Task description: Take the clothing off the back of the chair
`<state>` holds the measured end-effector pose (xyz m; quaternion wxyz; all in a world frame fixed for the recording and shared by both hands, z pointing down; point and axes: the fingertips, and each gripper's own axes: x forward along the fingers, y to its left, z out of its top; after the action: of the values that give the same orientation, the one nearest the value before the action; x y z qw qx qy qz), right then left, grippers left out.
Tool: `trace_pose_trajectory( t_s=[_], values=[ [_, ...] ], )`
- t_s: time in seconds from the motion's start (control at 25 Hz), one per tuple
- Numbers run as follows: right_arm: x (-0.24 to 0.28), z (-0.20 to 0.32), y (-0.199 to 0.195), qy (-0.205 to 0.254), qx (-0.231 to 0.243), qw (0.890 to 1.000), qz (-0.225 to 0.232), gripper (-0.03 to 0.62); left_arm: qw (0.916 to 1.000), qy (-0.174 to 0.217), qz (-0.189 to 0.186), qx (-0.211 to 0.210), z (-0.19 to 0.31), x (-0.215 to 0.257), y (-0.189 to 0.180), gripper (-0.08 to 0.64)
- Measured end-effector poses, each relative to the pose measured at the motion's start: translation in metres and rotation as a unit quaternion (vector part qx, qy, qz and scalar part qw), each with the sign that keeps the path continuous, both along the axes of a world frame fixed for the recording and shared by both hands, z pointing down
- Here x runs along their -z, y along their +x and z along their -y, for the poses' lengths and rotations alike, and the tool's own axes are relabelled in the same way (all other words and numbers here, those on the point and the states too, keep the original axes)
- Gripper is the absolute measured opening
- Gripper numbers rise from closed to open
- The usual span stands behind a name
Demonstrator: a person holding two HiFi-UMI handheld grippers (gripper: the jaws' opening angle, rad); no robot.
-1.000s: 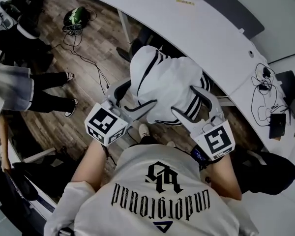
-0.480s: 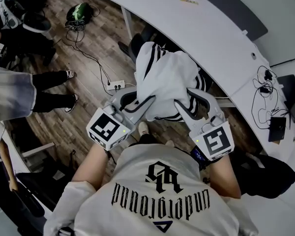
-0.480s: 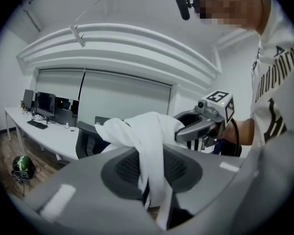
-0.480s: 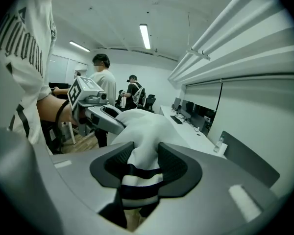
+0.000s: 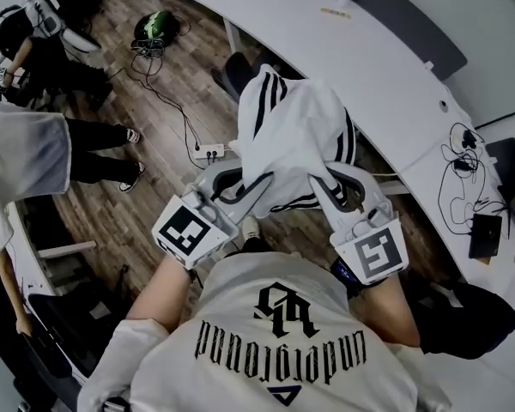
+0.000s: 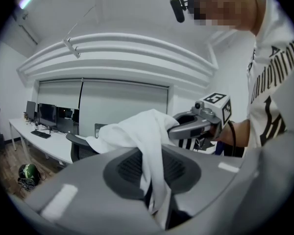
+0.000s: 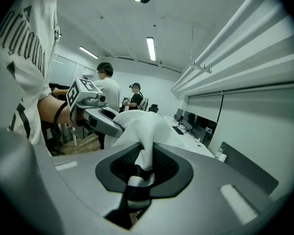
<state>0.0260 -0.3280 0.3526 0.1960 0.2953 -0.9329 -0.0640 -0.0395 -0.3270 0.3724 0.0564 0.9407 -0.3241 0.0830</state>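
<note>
Person in a white T-shirt with black lettering (image 5: 279, 337), seen from above, holding a grey two-jaw gripper in each hand. Both grippers reach away from the person and meet on a white fabric jacket with black stripes (image 5: 293, 127) (image 6: 132, 131) (image 7: 143, 126).

The left gripper (image 5: 259, 179) (image 6: 159, 199) (image 7: 105, 122) is clenched on the jacket's left side. Its jaws have just been closing, and a fold of white cloth is pinched between them. The right gripper (image 5: 324, 181) (image 6: 186, 129) (image 7: 136, 180) is likewise clamped on the jacket's right side. Its jaws have also just been closing, with a twisted strip of white and black cloth caught between them.

The jacket hangs bunched between the two grippers, its top rising into a peak and its striped edges trailing below the jaws. Just beyond it, on the far side, stands a dark office chair (image 5: 236, 71) (image 6: 81, 148), pushed up to a long curved white desk (image 5: 369, 58). The jacket sits over the chair's near side. Whether any cloth still touches the chair back cannot be told.

A brown wooden plank floor (image 5: 154, 136) lies to the left, with a white power strip (image 5: 210, 151) near the chair. A bystander in a pale top and dark trousers (image 5: 34, 157) stands at the far left edge.
</note>
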Motion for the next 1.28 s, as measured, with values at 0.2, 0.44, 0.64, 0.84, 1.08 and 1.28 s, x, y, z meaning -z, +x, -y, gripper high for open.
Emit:
trace_pose_trajectory(
  t_s=[0.2,0.44,0.64,0.84,1.08,1.28],
  values=[
    [0.015,-0.034,0.02,0.025,0.02,0.999,0.013,0.058,0.9997,0.016,0.003,0.017,-0.037,0.016,0.021,0.107],
    [0.02,-0.088,0.054,0.03,0.049,0.998,0.023,0.057,0.9985,0.033,0.011,0.042,-0.096,0.023,0.056,0.105],
    [0.022,-0.133,0.074,0.037,0.089,0.995,0.033,0.055,0.9971,0.031,0.015,0.068,-0.147,0.018,0.078,0.104],
    [0.021,-0.169,0.081,0.02,0.12,0.991,0.052,0.054,0.9951,0.014,0.015,0.096,-0.187,0.019,0.089,0.104],
    [0.014,-0.203,0.072,0.01,0.138,0.989,0.045,0.054,0.9936,-0.005,0.011,0.113,-0.221,0.017,0.083,0.104],
    [0.014,-0.228,0.058,-0.001,0.131,0.99,0.053,0.054,0.9944,-0.006,0.011,0.105,-0.243,0.016,0.069,0.104]
  ],
)
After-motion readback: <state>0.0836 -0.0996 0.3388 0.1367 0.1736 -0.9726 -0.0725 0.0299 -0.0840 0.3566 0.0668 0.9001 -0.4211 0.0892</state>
